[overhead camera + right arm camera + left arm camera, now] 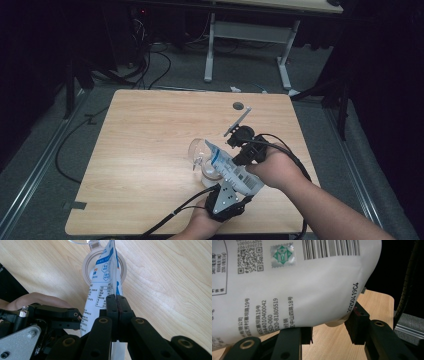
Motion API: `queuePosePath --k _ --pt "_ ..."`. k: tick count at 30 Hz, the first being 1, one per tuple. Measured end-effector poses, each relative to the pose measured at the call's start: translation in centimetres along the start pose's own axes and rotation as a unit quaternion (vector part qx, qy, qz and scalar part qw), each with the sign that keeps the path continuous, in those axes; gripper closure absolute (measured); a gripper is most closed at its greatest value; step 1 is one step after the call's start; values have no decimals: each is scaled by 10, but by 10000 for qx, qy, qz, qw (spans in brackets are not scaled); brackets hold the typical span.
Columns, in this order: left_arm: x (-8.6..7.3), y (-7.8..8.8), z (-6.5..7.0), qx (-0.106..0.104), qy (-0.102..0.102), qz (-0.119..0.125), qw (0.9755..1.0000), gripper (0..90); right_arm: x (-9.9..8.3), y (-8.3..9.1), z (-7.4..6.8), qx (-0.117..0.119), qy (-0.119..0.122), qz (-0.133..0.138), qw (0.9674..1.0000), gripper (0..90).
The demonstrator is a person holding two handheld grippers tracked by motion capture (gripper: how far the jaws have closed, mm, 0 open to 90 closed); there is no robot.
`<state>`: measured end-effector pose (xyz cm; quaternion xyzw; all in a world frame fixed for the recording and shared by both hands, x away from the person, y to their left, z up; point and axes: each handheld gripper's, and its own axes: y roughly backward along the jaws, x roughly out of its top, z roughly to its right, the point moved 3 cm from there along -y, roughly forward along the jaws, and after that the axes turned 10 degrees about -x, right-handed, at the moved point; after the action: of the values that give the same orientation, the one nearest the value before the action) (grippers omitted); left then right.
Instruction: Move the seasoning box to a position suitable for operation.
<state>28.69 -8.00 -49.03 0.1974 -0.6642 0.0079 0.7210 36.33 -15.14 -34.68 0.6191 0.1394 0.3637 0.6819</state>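
I have the pouch (231, 170) tipped over the jar (210, 174), its open top corner pointing down toward the jar's mouth, so I read this as the pouring step. The jar stands on the bench (150, 140) with its clear lid (196, 149) flipped open on the far side of it.

My right tongs (116, 303) are clenched flat on a thin edge of the pouch, just behind the jar as that camera looks along them. My left tongs (328, 333) sit under the pouch's fat bottom end, on the near side of the jar; their jaws stand half apart beneath the bulge, and I cannot tell whether the pads actually press on it or merely cradle it.

To pour well, I judge I should keep the spout corner centred over the jar's mouth and raise the bottom end slowly with the left tongs, letting the right hand act as the pivot. The pouch is soft and will likely sag or fold, so a sudden lift could send contents past the rim. I would also keep the pouch clear of the lid, so it doesn't knock the jar over.
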Motion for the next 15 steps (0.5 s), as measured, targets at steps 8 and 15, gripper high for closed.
queuePosePath --k 8,15 --pt "0 0 0 -10 21 24 10000 619 0 0 1 -10 36 13 10000 900" --pt "1 0 -1 -5 26 35 10000 619 1 0 0 -14 49 26 10000 900"
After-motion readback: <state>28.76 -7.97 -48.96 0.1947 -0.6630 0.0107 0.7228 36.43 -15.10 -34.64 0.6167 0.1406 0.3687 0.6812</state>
